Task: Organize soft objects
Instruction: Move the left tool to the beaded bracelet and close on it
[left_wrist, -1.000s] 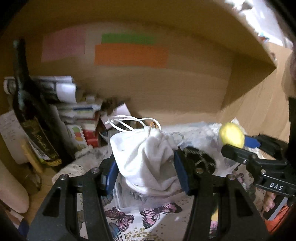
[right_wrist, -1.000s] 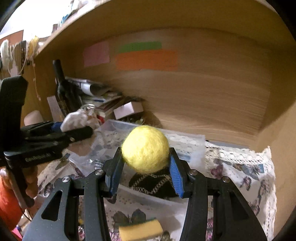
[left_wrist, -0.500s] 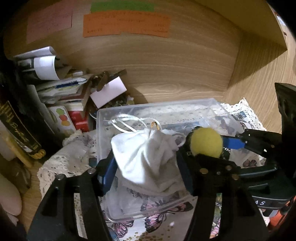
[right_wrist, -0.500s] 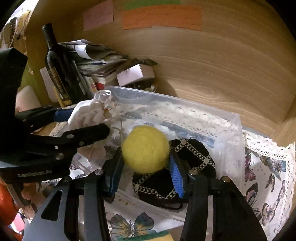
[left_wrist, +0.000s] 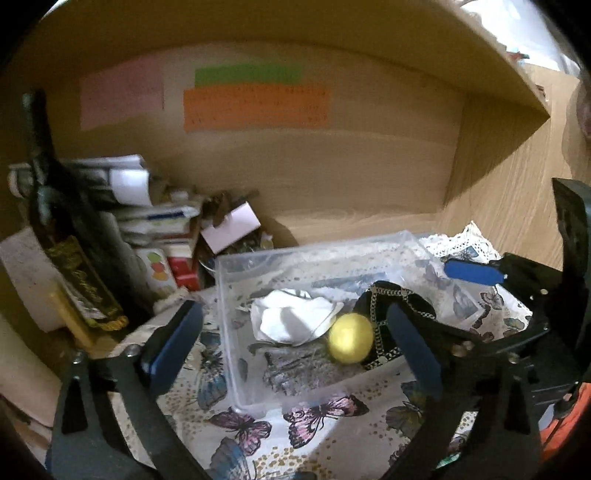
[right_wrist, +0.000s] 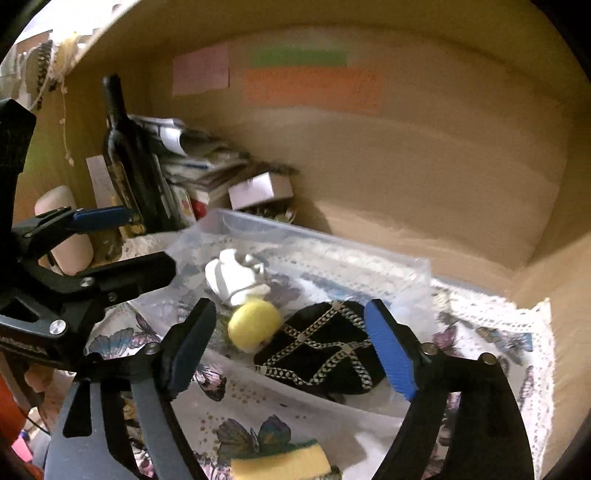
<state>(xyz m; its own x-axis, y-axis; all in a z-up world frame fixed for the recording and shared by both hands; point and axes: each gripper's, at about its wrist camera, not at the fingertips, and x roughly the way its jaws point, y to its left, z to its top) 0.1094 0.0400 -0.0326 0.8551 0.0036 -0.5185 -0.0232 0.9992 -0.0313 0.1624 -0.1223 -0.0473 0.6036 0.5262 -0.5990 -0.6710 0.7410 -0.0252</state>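
Note:
A clear plastic bin (left_wrist: 236, 369) (right_wrist: 413, 273) stands on a butterfly-print cloth. Inside it lie a white drawstring pouch (left_wrist: 291, 321) (right_wrist: 236, 277), a yellow felt ball (left_wrist: 351, 338) (right_wrist: 255, 325) and a black pouch with gold chain trim (left_wrist: 391, 306) (right_wrist: 321, 347). My left gripper (left_wrist: 295, 347) is open and empty above the bin's front. My right gripper (right_wrist: 291, 347) is open and empty above the bin; it also shows at the right of the left wrist view (left_wrist: 469, 273).
A dark wine bottle (left_wrist: 70, 266) (right_wrist: 129, 162), stacked papers and small boxes (left_wrist: 159, 221) crowd the shelf's back left. A yellow-green sponge (right_wrist: 280, 463) lies on the cloth near me. Wooden walls close the back and right.
Both grippers opened and pulled back. The white pouch and the yellow ball left the fingers and now lie in the bin.

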